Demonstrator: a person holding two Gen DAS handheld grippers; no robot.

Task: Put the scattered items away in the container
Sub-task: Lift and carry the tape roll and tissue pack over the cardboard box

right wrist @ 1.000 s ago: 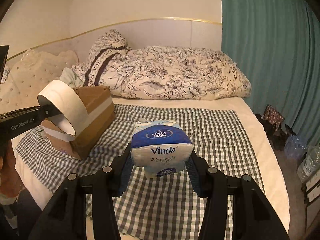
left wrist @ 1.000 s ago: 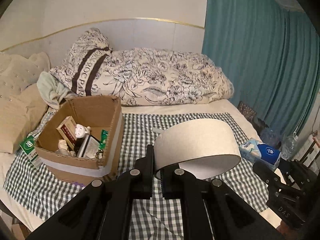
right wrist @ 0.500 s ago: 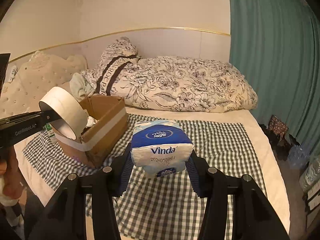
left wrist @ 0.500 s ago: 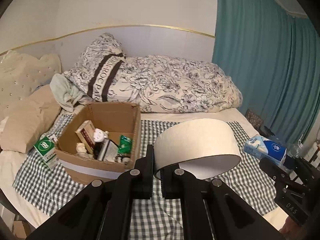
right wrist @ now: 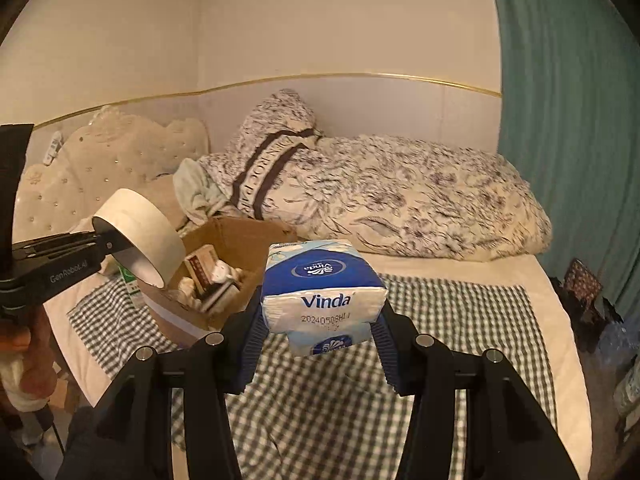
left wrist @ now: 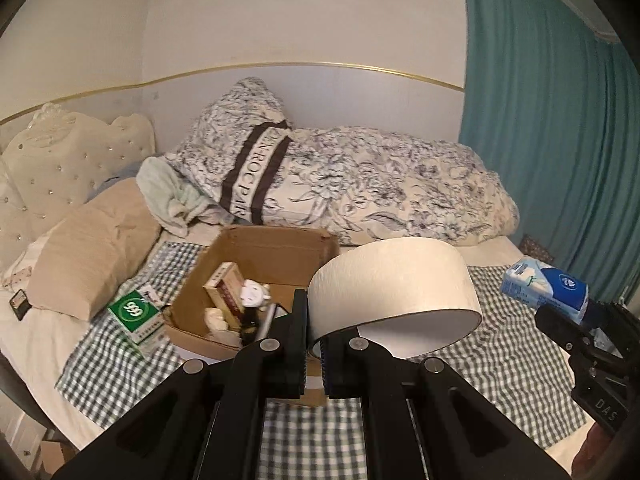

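Note:
My left gripper (left wrist: 314, 332) is shut on the rim of a wide white tape roll (left wrist: 394, 284), held up in the air just right of the open cardboard box (left wrist: 276, 246). The box sits on the checked cloth (left wrist: 516, 364) and holds several small items. In the right wrist view my right gripper (right wrist: 320, 332) is shut on a blue and white Vinda tissue pack (right wrist: 322, 294), lifted above the cloth to the right of the box (right wrist: 236, 240). The same view shows the tape roll (right wrist: 144, 220) hanging over the box's left side. A green 999 medicine box (left wrist: 136, 314) lies left of the cardboard box.
A floral duvet (left wrist: 380, 192) and pillow (left wrist: 240, 140) lie behind the box, with a beige cushion (left wrist: 92, 256) at the left. Teal curtains (left wrist: 548, 128) hang on the right. Clutter sits on the floor (right wrist: 584, 292) past the bed's right edge.
Both grippers have risen and moved toward the box with their loads. The box now sits closer to the centre of both views, and more of its inside shows.

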